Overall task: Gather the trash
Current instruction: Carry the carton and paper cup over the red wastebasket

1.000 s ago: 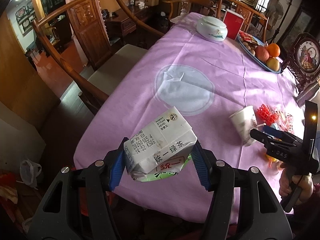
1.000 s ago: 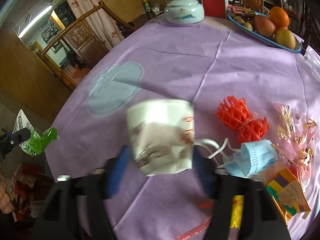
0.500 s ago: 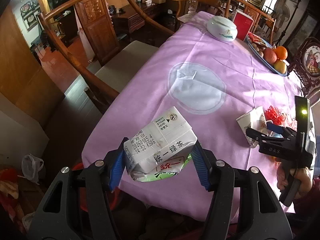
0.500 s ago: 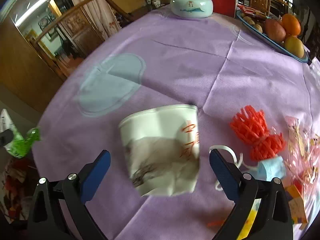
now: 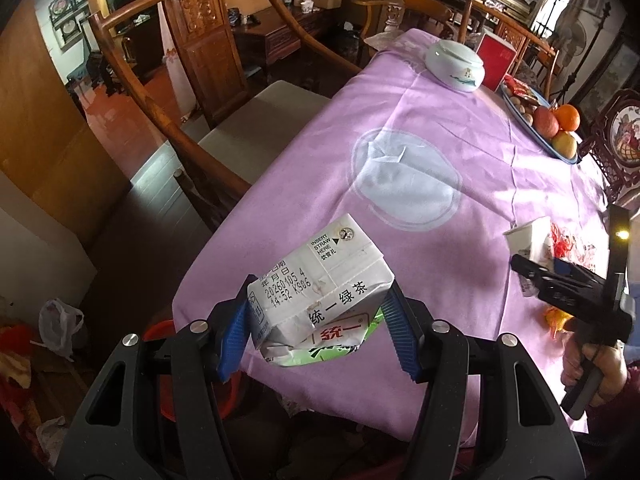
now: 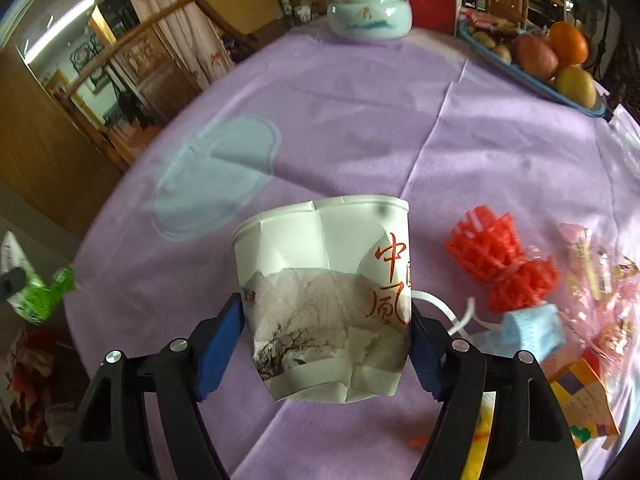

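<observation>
Right now, two handheld grippers are each carrying a piece of trash near a table covered in a purple tablecloth [image 5: 460, 128], the landmark for everything that follows. The left gripper [image 5: 316, 330] is clamping a crumpled tea carton [image 5: 316, 296] between its blue pads, holding it just off the near edge of the cloth, above the floor and what seems to be the red rim of a bin [image 5: 160, 330], mostly hidden. The right gripper [image 6: 326, 342] is squeezing a paper cup [image 6: 328, 292] around its lower half, lifted over the near part of the cloth. The carton is a soft, dented white and green brick with printed lettering; the cup is thin creased paper with a mountain scene and red characters, its rim already buckled. The risk, as a judgement, is that the flimsy cup may fold further and slip from the pads, or the tilted carton may twist loose before it is over the bin. Still lying on the cloth beside the cup are a red plastic mesh [image 6: 500, 268], a blue face mask [image 6: 528, 330] and crinkly pink wrappers [image 6: 592, 264]. Towards the far side are a lidded ceramic jar [image 6: 370, 16] and a fruit plate [image 6: 580, 98].
</observation>
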Tool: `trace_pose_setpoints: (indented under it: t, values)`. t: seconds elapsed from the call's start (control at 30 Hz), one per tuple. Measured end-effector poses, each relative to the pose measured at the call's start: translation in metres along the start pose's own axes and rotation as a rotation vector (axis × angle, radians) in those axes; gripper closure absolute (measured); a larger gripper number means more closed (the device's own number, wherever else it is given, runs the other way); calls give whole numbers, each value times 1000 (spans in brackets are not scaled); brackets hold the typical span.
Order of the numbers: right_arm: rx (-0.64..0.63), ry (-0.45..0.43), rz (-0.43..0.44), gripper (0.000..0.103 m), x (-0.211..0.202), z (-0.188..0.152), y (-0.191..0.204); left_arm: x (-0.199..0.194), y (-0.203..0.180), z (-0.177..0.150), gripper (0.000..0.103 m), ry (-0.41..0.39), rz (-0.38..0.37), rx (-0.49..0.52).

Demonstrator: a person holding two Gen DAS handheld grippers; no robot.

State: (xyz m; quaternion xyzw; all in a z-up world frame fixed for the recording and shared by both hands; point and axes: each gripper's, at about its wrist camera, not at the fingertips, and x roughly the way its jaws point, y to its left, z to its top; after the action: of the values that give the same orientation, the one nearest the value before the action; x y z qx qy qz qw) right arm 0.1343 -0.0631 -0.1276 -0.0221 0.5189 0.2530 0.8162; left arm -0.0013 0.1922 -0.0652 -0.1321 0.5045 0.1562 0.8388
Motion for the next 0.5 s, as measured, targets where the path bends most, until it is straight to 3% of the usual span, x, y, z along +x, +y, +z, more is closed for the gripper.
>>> trace_pose_setpoints:
  t: [0.3,0.5]
  values:
    - [48,-156,90,28,-79,11,7,-13,1,12,43,-62,-30,-12]
    - [11,-178,162,28,-97,18,33,-24,22,11,43,-90,-20,-62]
